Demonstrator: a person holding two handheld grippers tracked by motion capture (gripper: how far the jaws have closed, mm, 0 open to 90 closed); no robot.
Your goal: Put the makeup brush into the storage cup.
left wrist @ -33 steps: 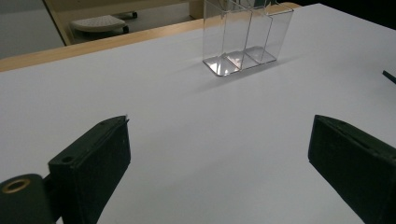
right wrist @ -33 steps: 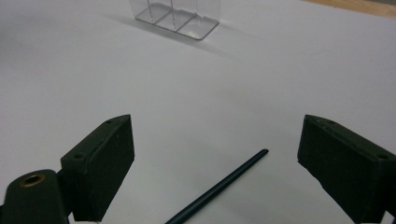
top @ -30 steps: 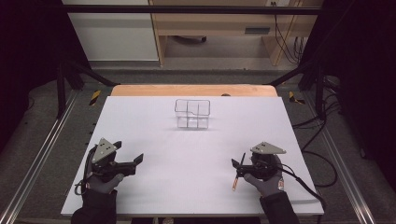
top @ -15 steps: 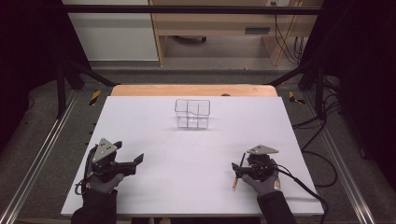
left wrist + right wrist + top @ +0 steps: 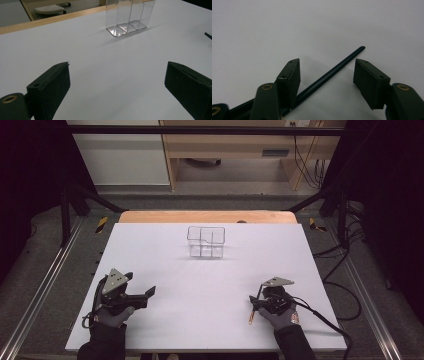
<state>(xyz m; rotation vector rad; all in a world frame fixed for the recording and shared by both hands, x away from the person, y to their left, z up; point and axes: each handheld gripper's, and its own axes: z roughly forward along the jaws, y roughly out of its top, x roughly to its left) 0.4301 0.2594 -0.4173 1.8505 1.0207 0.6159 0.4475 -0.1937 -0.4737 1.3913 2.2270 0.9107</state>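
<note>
A thin dark pen (image 5: pixel 255 304) with an orange end lies on the white table top (image 5: pixel 210 280) at the near right. My right gripper (image 5: pixel 254 301) is lowered over it. In the right gripper view the pen (image 5: pixel 332 72) runs slantwise between the jaws, close against the left one, and the right gripper (image 5: pixel 327 61) is open. At the near left, my left gripper (image 5: pixel 148 295) points right with nothing in it. Seen in the left gripper view, the left gripper (image 5: pixel 117 66) is wide open over bare table. A clear plastic organizer (image 5: pixel 206 241) with several compartments stands upright at the far middle.
The clear organizer (image 5: pixel 128 17) is empty, some way ahead of the left jaws. A wooden strip (image 5: pixel 207 216) borders the table's far edge. Metal rails (image 5: pixel 45 285) run down both sides, and cables (image 5: pixel 345 290) lie at the right.
My right gripper has shifted slightly toward the near edge, settling over the pen. The left gripper and the organizer have not moved.
</note>
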